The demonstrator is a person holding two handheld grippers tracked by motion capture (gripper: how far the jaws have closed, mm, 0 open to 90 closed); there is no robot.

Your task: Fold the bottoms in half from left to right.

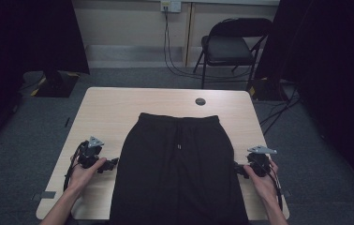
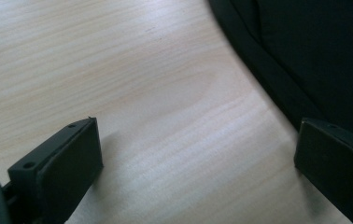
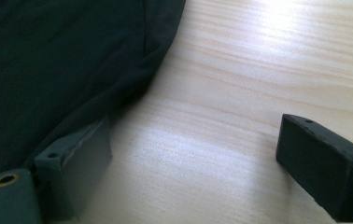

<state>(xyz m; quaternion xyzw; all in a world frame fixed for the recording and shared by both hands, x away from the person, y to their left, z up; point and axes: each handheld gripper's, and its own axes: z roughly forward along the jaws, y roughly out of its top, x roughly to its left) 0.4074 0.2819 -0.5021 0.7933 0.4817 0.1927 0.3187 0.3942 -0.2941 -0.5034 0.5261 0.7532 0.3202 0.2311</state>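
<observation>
A black garment (image 1: 180, 178) with a drawstring waistband lies flat on the light wooden table (image 1: 109, 108), its waistband at the far side. My left gripper (image 1: 115, 163) rests on the table just off the garment's left edge, jaws pointing at it. In the left gripper view the gripper (image 2: 198, 135) stands open over bare wood, with the black cloth (image 2: 314, 46) reaching its right jaw. My right gripper (image 1: 236, 168) sits at the garment's right edge. There the gripper (image 3: 193, 135) is open too, its left jaw against the cloth's hem (image 3: 48, 60).
A small dark round disc (image 1: 200, 101) sits on the table beyond the waistband. A black folding chair (image 1: 231, 47) stands behind the table, with cables on the grey carpet. Dark curtains hang at both sides.
</observation>
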